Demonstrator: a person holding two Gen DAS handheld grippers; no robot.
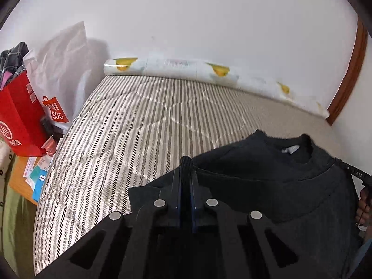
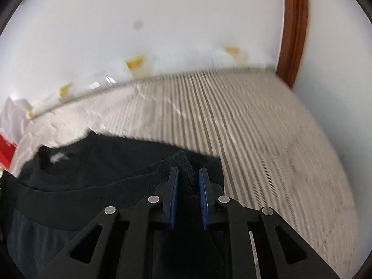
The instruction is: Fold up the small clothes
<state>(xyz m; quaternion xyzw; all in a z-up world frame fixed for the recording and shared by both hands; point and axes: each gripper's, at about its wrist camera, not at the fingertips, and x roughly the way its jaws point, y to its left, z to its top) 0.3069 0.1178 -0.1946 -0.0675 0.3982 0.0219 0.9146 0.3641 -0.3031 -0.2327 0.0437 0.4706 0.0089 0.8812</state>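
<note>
- Left wrist view: a black top (image 1: 267, 174) lies on the striped bed (image 1: 139, 127), its neckline toward the wall and a pale label showing inside the collar.
- A ribbed black edge of the top is doubled back over the body of the garment, running across it below the collar.
- The left gripper (image 1: 187, 174) is clamped on the near-left end of that ribbed edge; its blue pads are pressed together with a ridge of knit sticking up between them.
- At the far right of the top, part of the right gripper and the hand (image 1: 362, 207) holding it show at the frame's edge.
- Right wrist view: the right gripper (image 2: 187, 176) grips the ribbed edge on the other side of the top (image 2: 93, 174); a bunch of ribbed knit fills the gap between its blue pads, which stand narrowly apart and press on the cloth from both sides.
- This view is blurred, so finer detail of the fabric cannot be made out.
- Beyond the top, the bed (image 2: 255, 127) stretches bare to the white wall (image 1: 209, 23).
- Along the wall behind the top lies a long white roll (image 1: 186, 68) printed with yellow shapes.
- Right of the top, a brown wooden frame (image 2: 294, 30) rises at the bed's far corner.
- Left of the top, past the bed's edge, stands a red box (image 1: 18, 114) with a white plastic bag (image 1: 62, 58) behind it and dark checked cloth on top.
- Below the box, papers and small packets (image 1: 37, 176) lie on a wooden surface.
</note>
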